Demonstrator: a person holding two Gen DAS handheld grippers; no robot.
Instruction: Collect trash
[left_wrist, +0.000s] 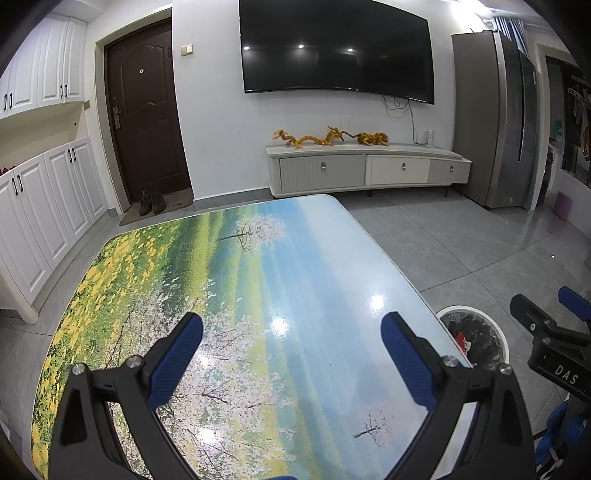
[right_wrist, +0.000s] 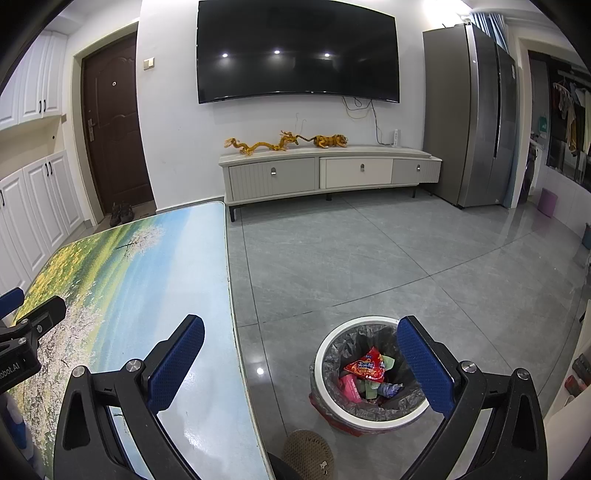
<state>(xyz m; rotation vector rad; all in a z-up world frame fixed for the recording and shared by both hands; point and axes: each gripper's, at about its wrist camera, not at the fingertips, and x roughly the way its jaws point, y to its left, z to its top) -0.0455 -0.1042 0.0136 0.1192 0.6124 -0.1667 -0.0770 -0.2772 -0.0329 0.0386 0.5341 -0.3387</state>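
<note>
Left gripper spread wide, holding nothing, above the counter | right gripper also apart, nothing held | trash sits inside the bin on the floor beside the counter

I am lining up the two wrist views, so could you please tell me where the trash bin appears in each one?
Left wrist view: the trash bin sits at lower right, partly hidden behind the table edge.
Right wrist view: it stands on the floor at lower centre-right, fully visible with wrappers inside, just left of the right gripper's right-side finger.
Shared landmark: the wall-mounted television at top centre of both.
</note>
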